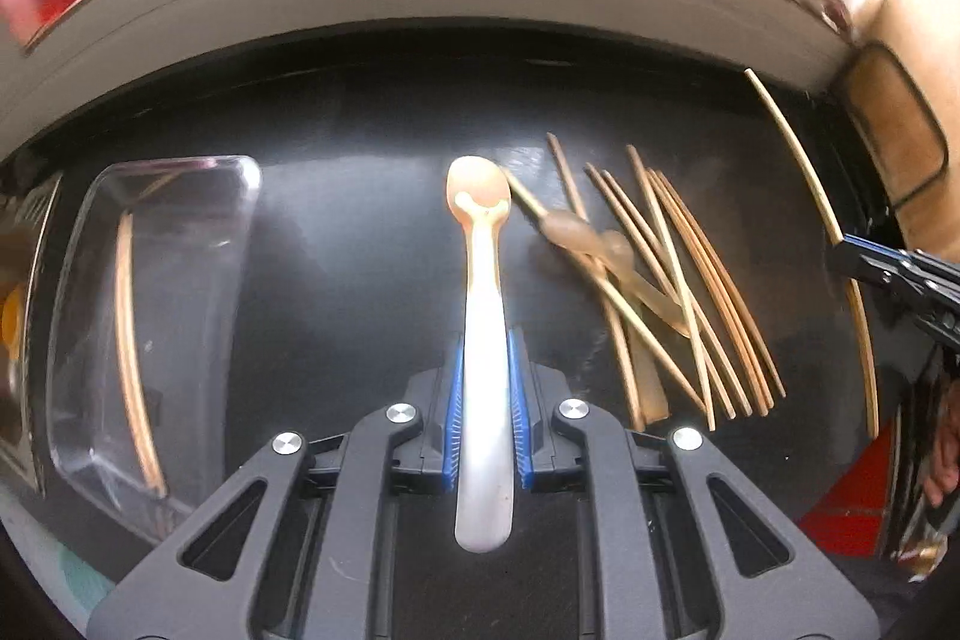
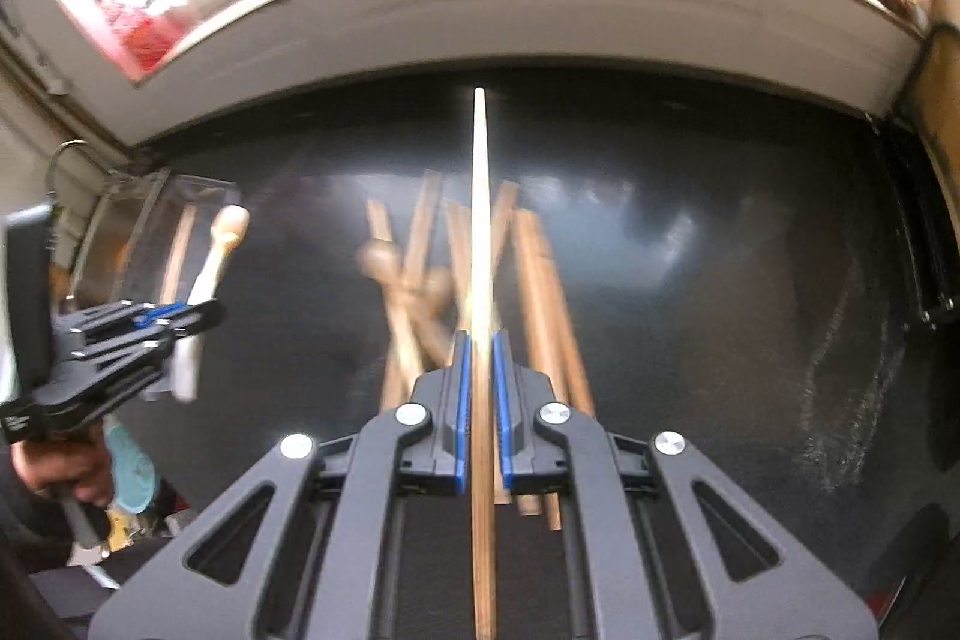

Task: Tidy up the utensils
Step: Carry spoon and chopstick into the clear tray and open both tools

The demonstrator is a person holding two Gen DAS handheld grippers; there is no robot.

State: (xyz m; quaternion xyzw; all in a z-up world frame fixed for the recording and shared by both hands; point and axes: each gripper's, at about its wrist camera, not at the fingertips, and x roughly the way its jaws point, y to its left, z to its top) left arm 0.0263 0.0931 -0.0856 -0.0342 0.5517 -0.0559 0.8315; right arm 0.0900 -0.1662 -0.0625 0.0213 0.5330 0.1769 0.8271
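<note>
Left tongs (image 1: pixel 486 376) gripping spoon (image 1: pixel 480 268), right tongs (image 2: pixel 480 388) pinching chopstick (image 2: pixel 480 220); thin chopstick risking slipping, twisting loose over counter (image 2: pixel 690 280).

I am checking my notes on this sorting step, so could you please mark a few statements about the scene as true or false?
1. The left tongs hold a spoon. True.
2. The right tongs are empty. False: they are shut on a single chopstick.
3. The clear tray holds several spoons. False: only one chopstick shows in it.
4. A pile of chopsticks lies on the dark surface. True.
5. The spoon is all metal. False: pale handle, tan bowl.
</note>
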